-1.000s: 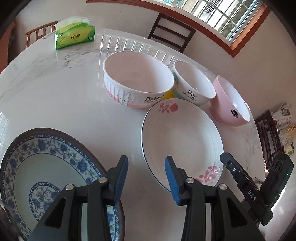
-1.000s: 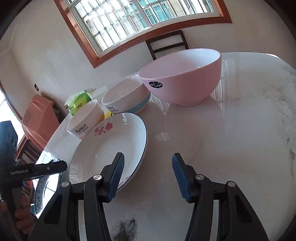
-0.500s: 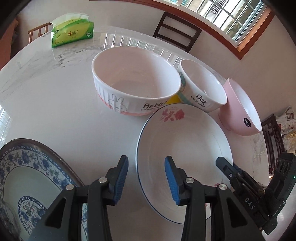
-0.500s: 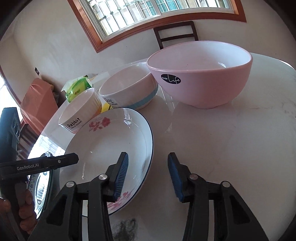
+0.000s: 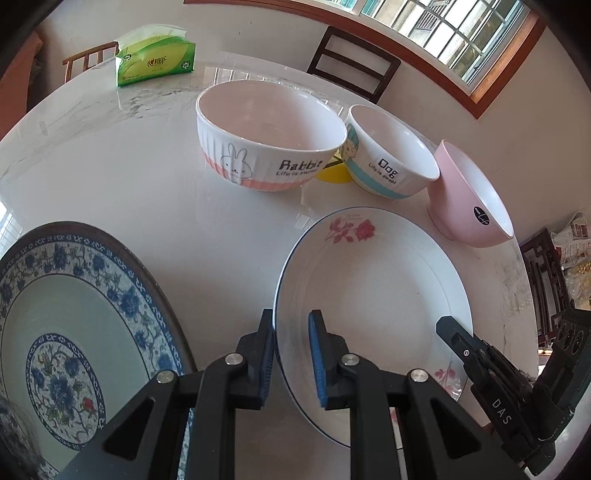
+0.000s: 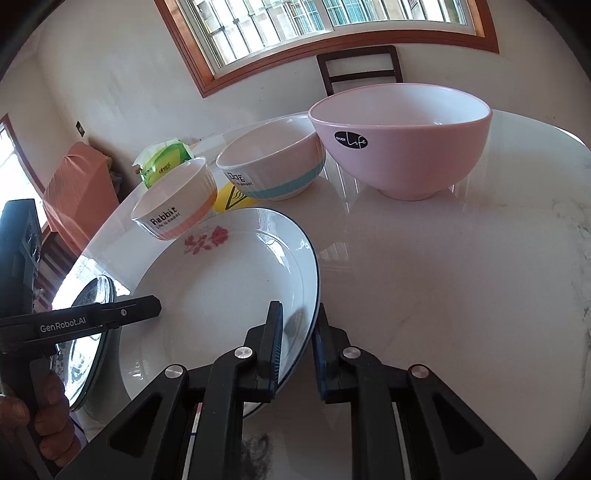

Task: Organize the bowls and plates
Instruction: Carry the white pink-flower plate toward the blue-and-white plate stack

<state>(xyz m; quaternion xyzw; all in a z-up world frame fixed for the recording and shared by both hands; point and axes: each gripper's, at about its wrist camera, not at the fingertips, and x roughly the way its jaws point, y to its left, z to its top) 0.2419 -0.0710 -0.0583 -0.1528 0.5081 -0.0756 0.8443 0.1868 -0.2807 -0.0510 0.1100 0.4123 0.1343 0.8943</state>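
A glossy white marbled table (image 5: 110, 177) is seen below a wood-framed barred window (image 6: 314, 22), with a dark chair (image 6: 360, 68) drawn up behind it. The white floral plate (image 5: 373, 295) is straddled at opposite rims: the left gripper (image 5: 291, 354) and the right gripper (image 6: 297, 345) each have narrowly parted jaws around its edge; whether the pads press it cannot be told. Behind it stand the Rabbit bowl (image 5: 269, 136), Dog bowl (image 5: 391, 151) and pink bowl (image 6: 400, 136). A blue-patterned plate (image 5: 74, 325) lies to the left, a green tissue pack (image 5: 155, 61) far back.
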